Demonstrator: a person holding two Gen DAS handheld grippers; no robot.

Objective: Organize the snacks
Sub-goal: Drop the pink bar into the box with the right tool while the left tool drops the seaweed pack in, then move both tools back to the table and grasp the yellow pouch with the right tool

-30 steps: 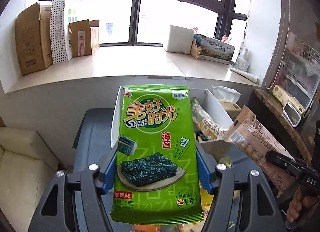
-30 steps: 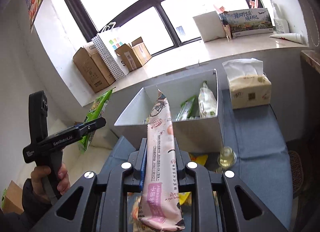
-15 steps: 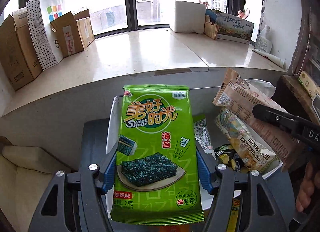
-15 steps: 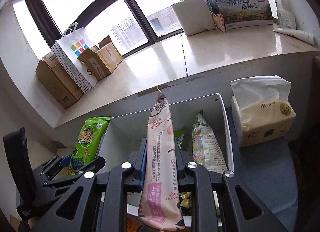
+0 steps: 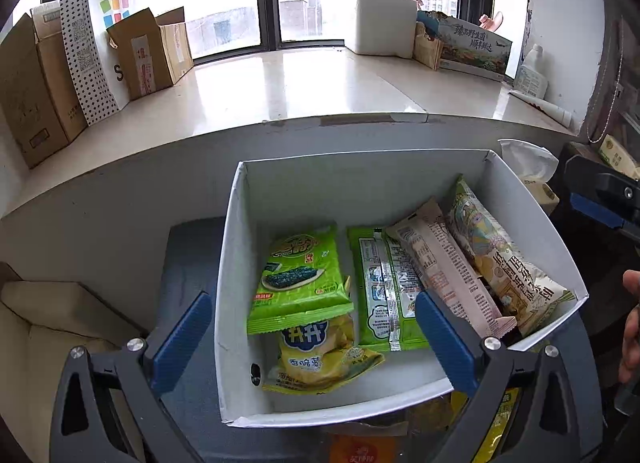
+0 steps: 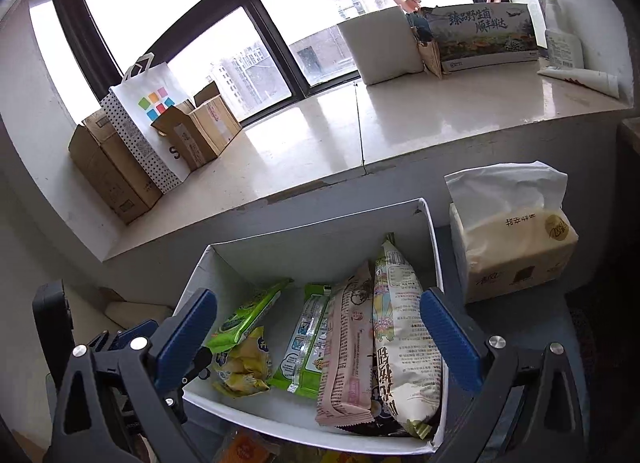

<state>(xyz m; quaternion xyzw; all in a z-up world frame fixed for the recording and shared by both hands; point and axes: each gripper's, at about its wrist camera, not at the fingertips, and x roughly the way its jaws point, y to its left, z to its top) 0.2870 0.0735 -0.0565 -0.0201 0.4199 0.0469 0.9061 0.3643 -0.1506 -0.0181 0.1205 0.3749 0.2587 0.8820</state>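
Both my jaws are opening wide over the white box (image 5: 532, 199) and nothing is between them: the left gripper (image 5: 316, 335) hangs above the seaweed pack (image 5: 300, 275), which lies flat in the box just ahead of its tips, and the right gripper (image 6: 320, 335) stands over the pink pack (image 6: 348, 347), which leans on edge between a green wrapper (image 6: 306, 339) and a pale tall bag (image 6: 404, 347). Both packs look released, so I judge the step to be the let-go. To do it well I should lift straight back and up with the jaws wide, so the pads do not catch a wrapper edge or tip the leaning packs, then go for the snacks seen below the box's near wall. Little writing is legible: large blue characters on the yellow bag (image 5: 320, 359) under the seaweed pack, Chinese lettering on the printed carton (image 6: 480, 35) on the sill, and small print on the tissue pack (image 6: 516, 247) right of my right jaws.
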